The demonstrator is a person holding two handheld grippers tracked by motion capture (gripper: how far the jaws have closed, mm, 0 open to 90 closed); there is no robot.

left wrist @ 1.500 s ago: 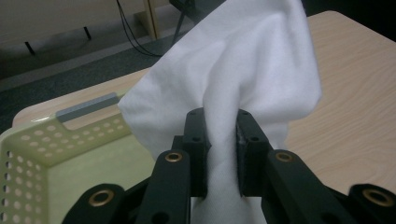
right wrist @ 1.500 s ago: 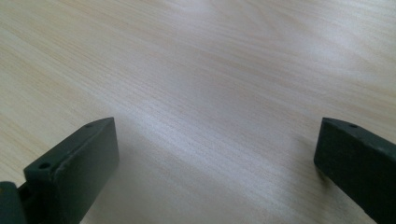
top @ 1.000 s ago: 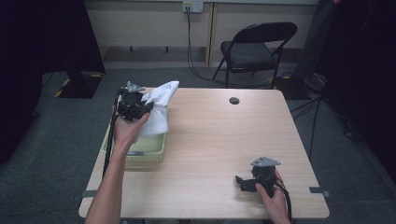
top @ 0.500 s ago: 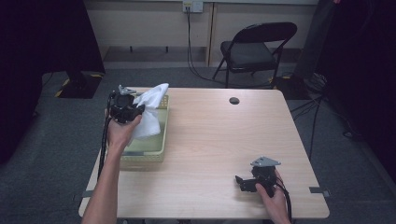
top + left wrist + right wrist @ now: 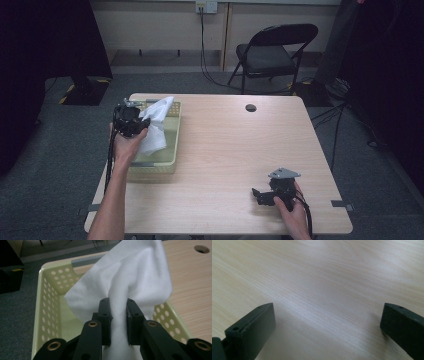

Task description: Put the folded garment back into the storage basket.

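Midway: cloth gripped over the basket, not yet laid in.

Nearest, at the near right of the table point(image 5: 225, 150), the right gripper point(image 5: 260, 196) rests low on bare wood with its jaws spread wide and nothing between them (idle, by the look of it). Farther off at the left, the left gripper point(image 5: 118, 315) pinches a white cloth point(image 5: 130, 277) tight between its pads, bunched at the grip. So the pick-up looks done; what seems left is lowering the cloth into the pale yellow basket point(image 5: 172, 145) and letting go. The cloth hangs over the basket's far half, its long axis running from a loose upper corner, pointing far and right, down to a tail that droops near, toward the basket floor.
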